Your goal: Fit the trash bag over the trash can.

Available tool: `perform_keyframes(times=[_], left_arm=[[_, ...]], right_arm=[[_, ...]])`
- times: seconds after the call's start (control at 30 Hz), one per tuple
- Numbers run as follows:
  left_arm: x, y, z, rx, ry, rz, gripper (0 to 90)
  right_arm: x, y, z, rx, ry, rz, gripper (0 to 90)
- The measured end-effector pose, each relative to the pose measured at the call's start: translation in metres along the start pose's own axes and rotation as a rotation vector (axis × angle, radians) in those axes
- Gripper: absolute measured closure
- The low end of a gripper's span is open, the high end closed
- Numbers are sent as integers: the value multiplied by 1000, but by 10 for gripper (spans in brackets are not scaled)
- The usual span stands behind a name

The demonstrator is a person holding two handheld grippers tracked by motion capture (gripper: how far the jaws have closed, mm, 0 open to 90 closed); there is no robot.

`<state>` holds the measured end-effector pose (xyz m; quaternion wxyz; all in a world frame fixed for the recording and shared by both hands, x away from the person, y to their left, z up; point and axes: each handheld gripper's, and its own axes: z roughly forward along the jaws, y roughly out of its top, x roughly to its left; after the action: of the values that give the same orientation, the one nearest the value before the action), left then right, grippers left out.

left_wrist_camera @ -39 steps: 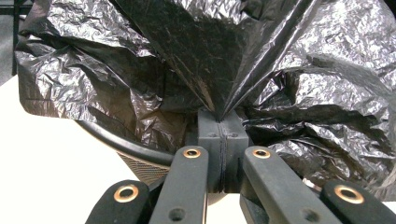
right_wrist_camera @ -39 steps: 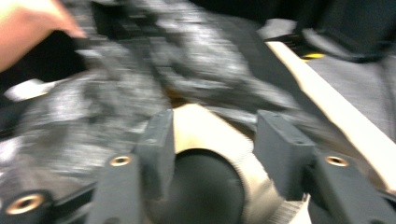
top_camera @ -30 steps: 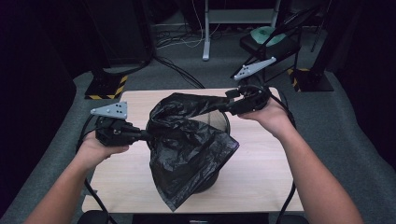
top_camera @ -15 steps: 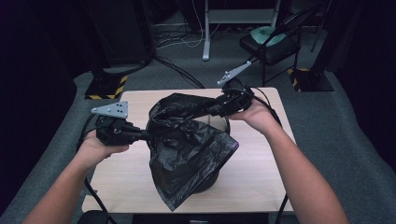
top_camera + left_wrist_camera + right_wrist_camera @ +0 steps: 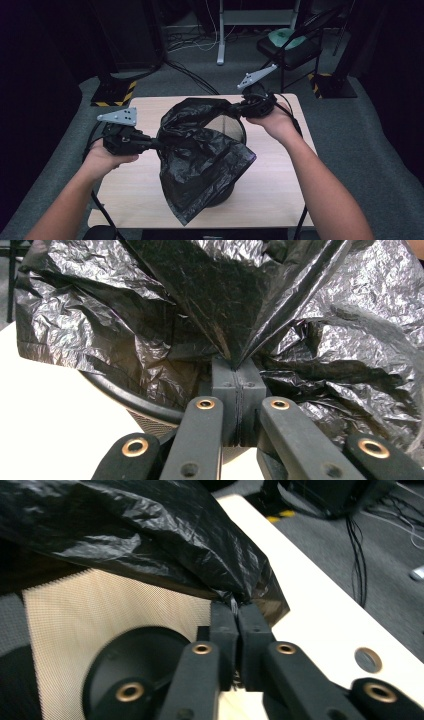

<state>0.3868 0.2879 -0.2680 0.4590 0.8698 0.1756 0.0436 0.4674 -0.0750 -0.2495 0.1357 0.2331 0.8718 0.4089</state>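
A pale wooden desk [image 5: 280, 185] stands on grey carpet in a dark room, with cables on the floor behind it, a chair with a green seat pad [image 5: 282, 37] at the back right, and yellow-and-black striped stand feet [image 5: 115, 92] to the left. At the middle of the desk sits a black mesh wastebasket [image 5: 227, 192]; a crumpled black bin bag [image 5: 200, 165] is draped over it, part hanging down the near side. Through the mesh wall the right gripper view shows the basket's dark round bottom. The left gripper [image 5: 159, 144] is clamped tight on the bag's left edge. The right gripper [image 5: 231, 108], whose jaws have just been closing, pinches the bag's far right edge above the rim
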Motion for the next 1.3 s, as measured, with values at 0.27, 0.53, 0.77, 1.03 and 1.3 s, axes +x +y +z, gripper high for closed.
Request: perform_keyframes(times=[0.27,0.53,0.77,1.03,1.3], left_arm=[[-1,5,-18,-39,35,8,897],[-1,4,-30,-61,61,6,897],[-1,7,-42,-76,89,8,897],[-9,18,-55,-74,115,36,896],[-13,19,-69,-54,141,32,896]], right_arm=[[35,11,5,42,164,-88,890],[67,6,24,110,319,-141,890],[82,0,25,120,438,-148,890],[94,4,18,68,525,-144,890],[109,11,16,53,554,-176,889]])
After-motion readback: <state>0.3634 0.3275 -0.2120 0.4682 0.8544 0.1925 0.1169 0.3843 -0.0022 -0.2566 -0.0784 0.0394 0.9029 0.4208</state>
